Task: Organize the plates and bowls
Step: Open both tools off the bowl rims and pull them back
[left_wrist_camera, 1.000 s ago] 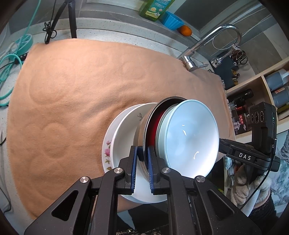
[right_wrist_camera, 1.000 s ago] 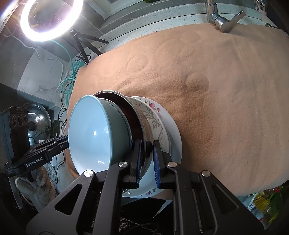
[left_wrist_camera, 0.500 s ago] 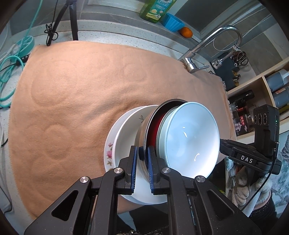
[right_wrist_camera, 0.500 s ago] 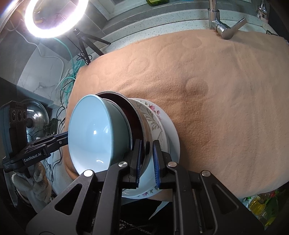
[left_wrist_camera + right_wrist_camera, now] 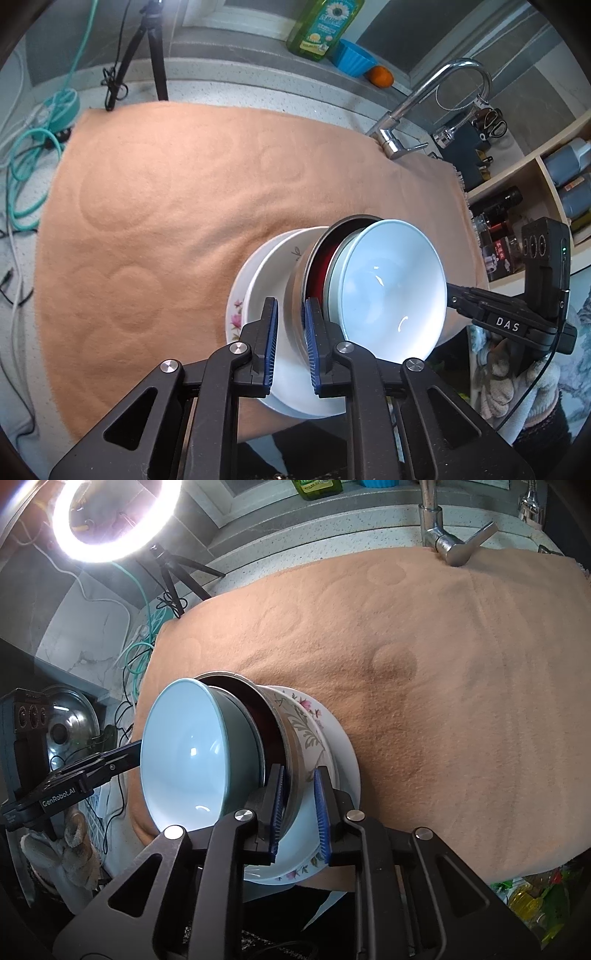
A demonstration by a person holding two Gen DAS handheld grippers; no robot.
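Near the front edge of the tan cloth (image 5: pixel 166 203) stands a stack. A floral plate (image 5: pixel 306 720) and a white plate (image 5: pixel 266 266) carry a steel bowl (image 5: pixel 295 280) with a red inside. A light blue bowl (image 5: pixel 391 291) is nested in the steel one. My left gripper (image 5: pixel 291 302) straddles the steel bowl's rim from one side, and my right gripper (image 5: pixel 300 770) straddles the same steel bowl (image 5: pixel 286 731) from the opposite side. Both sets of jaws are opening, with the rim still between them. On each gripper a thin gap shows beside one pad.
A chrome faucet (image 5: pixel 436 92) rises at the cloth's far edge. Behind it are a dish soap bottle (image 5: pixel 325 26) and a blue cup (image 5: pixel 354 59). Teal cables (image 5: pixel 26 166), a tripod (image 5: pixel 147 48) and a ring light (image 5: pixel 110 517) are at the left, and shelves of bottles (image 5: pixel 554 184) at the right.
Both grippers' jaws have spread a little off the steel bowl's rim, the right more than the left. The stack and both hands have stayed in place.
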